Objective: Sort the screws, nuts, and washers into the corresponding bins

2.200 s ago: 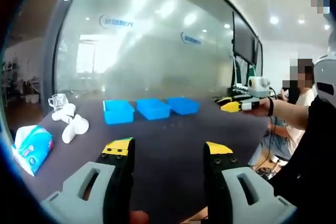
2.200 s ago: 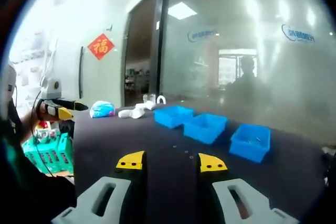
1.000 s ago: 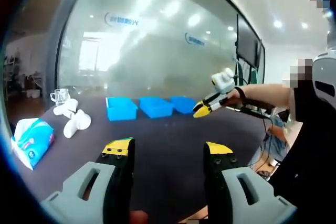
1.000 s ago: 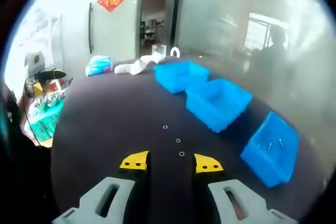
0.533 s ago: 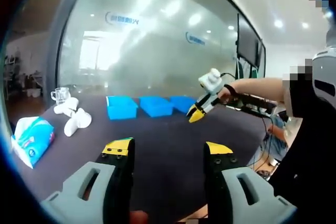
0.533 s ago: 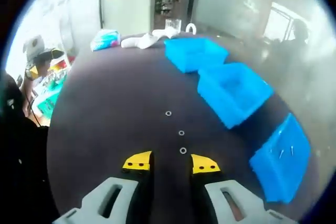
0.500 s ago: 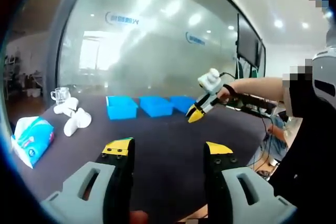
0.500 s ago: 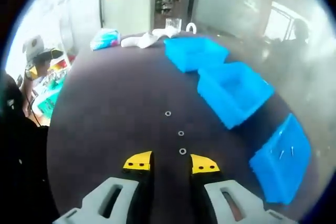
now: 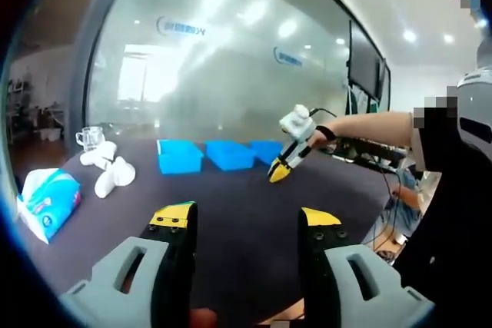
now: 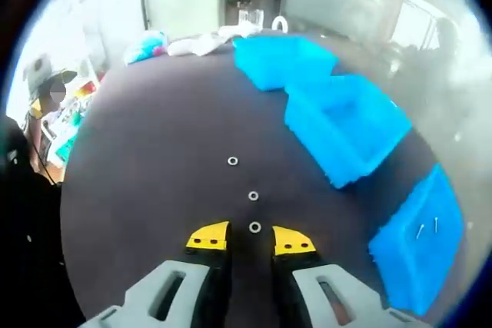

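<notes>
Three small metal washers lie in a row on the dark table (image 10: 146, 159): the far one (image 10: 233, 161), the middle one (image 10: 254, 196) and the nearest one (image 10: 254, 227). My right gripper (image 10: 251, 239) is open, low over the table, and the nearest washer lies just in front of the gap between its yellow tips. Three blue bins stand to the right: far (image 10: 283, 61), middle (image 10: 346, 124) and near (image 10: 419, 240), the near one holding thin screws (image 10: 427, 226). In the left gripper view, the right gripper (image 9: 280, 170) points down at the table before the bins (image 9: 229, 155). My left gripper (image 9: 246, 219) hangs open and empty.
A blue tissue pack (image 9: 50, 197), white crumpled items (image 9: 108, 170) and a glass cup (image 9: 88, 137) sit at the table's left end. A frosted glass wall rises behind the bins. A person's arm (image 9: 361, 127) reaches in from the right.
My right gripper has dropped lower and moved forward over the washers, its tips now at the nearest one and a little closer together. The left gripper has stayed still.
</notes>
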